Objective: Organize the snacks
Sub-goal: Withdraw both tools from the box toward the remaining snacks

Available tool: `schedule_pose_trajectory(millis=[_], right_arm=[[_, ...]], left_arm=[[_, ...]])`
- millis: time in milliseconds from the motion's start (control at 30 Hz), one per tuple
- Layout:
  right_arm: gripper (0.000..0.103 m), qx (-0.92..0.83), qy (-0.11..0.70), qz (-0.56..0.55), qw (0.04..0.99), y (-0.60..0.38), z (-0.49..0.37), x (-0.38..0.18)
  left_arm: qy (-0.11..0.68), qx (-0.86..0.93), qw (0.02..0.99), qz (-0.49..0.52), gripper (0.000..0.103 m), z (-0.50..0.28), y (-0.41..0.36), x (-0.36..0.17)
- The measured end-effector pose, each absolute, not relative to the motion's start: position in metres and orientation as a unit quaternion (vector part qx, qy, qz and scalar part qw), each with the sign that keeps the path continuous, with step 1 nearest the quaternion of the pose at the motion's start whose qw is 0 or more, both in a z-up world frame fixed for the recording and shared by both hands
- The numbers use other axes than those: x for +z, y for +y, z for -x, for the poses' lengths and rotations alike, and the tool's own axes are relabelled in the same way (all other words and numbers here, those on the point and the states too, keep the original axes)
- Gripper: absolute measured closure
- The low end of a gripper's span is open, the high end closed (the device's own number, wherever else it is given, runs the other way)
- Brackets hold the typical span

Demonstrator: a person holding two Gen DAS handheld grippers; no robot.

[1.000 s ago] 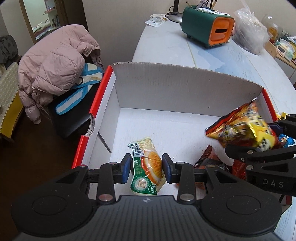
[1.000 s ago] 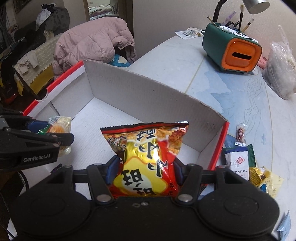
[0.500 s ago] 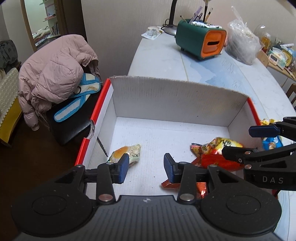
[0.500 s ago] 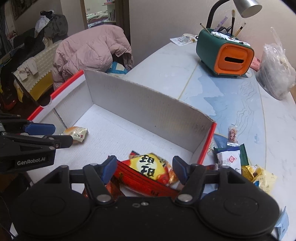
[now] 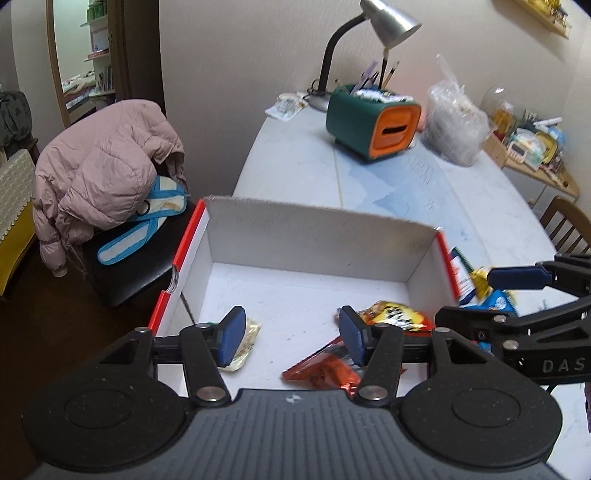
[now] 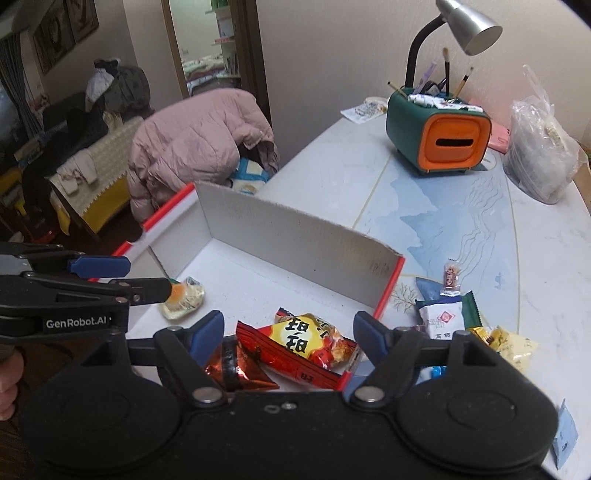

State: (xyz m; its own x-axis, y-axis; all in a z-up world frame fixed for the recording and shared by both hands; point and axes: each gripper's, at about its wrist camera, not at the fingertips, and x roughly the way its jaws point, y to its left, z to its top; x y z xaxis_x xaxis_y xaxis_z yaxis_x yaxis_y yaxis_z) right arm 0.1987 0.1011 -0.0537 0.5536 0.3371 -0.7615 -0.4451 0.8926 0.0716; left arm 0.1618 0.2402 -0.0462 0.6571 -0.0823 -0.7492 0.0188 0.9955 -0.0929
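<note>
Left gripper (image 5: 291, 336): over the near part of the cardboard box (image 5: 317, 236), jaws apart and opening, nothing between the pads. The small pale snack packet (image 5: 245, 341) lies on the box floor just under the gripper's 9 o'clock finger, not gripped.

Right gripper (image 6: 288, 334): over the box's near right corner, jaws wide and opening, nothing gripped. The red-and-yellow chip bag (image 6: 306, 341) lies flat on the box floor below the gap; a shiny red foil packet (image 6: 236, 369) lies beside it at 8 o'clock.

Box: white inside, red rim, open at the top. Its tall far wall stands at 12 o'clock of both grippers, between them and the rest of the table (image 6: 480, 221). In the right wrist view the left gripper crosses in at 9 o'clock, partly covering the pale packet.

Outside the box, at 3 o'clock of its right wall: a white-and-green packet (image 6: 443, 317), a small red sweet (image 6: 451, 277), a yellow packet (image 6: 513, 349), all loose on the table.

Far table, 1 o'clock: a green-and-orange desk organiser (image 6: 439, 136) holding brushes, a desk lamp (image 6: 469, 24), a clear plastic bag (image 6: 539, 155).

Off the table, 10 o'clock: a pink padded jacket (image 5: 107, 166) heaped on a dark seat.
</note>
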Motion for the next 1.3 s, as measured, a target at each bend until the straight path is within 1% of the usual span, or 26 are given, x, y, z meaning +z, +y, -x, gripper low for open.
schedule_pose_trajectory(millis=[100, 133, 167, 200, 333, 467, 533, 667, 733, 767, 800, 1300], right_arm=[[0.022, 0.228, 0.409, 0.055, 0.882, 0.09, -0.191, -0.045], [0.021, 0.23, 0.406, 0.051, 0.883, 0.086, -0.188, -0.042], [0.021, 0.23, 0.404, 0.048, 0.884, 0.081, -0.185, -0.039], [0.02, 0.231, 0.402, 0.043, 0.885, 0.077, -0.183, -0.037], [0.015, 0.229, 0.392, 0.032, 0.89, 0.057, -0.172, -0.031], [0.012, 0.225, 0.386, 0.024, 0.894, 0.039, -0.162, -0.028], [0.007, 0.223, 0.382, 0.018, 0.897, 0.028, -0.157, -0.026], [0.003, 0.224, 0.371, 0.01, 0.901, 0.007, -0.149, -0.024], [0.0, 0.224, 0.367, 0.008, 0.903, -0.004, -0.145, -0.025], [0.0, 0.223, 0.365, 0.008, 0.904, -0.009, -0.143, -0.025], [0.0, 0.223, 0.364, 0.006, 0.904, -0.015, -0.142, -0.026], [0.0, 0.189, 0.385, -0.004, 0.903, -0.122, -0.139, -0.051]], left_arm=[[0.404, -0.036, 0.913, 0.046, 0.046, -0.155, 0.234, -0.039], [0.401, -0.038, 0.914, 0.047, 0.044, -0.152, 0.231, -0.036], [0.398, -0.039, 0.916, 0.047, 0.039, -0.15, 0.228, -0.034], [0.394, -0.038, 0.917, 0.047, 0.037, -0.147, 0.226, -0.032], [0.384, -0.045, 0.921, 0.051, 0.036, -0.139, 0.214, -0.024], [0.376, -0.047, 0.924, 0.057, 0.03, -0.132, 0.202, -0.021], [0.372, -0.045, 0.926, 0.056, 0.03, -0.129, 0.194, -0.02], [0.364, -0.048, 0.929, 0.053, 0.029, -0.123, 0.175, -0.02], [0.356, -0.048, 0.932, 0.048, 0.025, -0.12, 0.164, -0.02], [0.352, -0.05, 0.933, 0.048, 0.021, -0.118, 0.16, -0.02], [0.35, -0.054, 0.934, 0.051, 0.021, -0.116, 0.154, -0.021], [0.369, -0.075, 0.924, 0.063, 0.021, -0.114, 0.066, -0.048]])
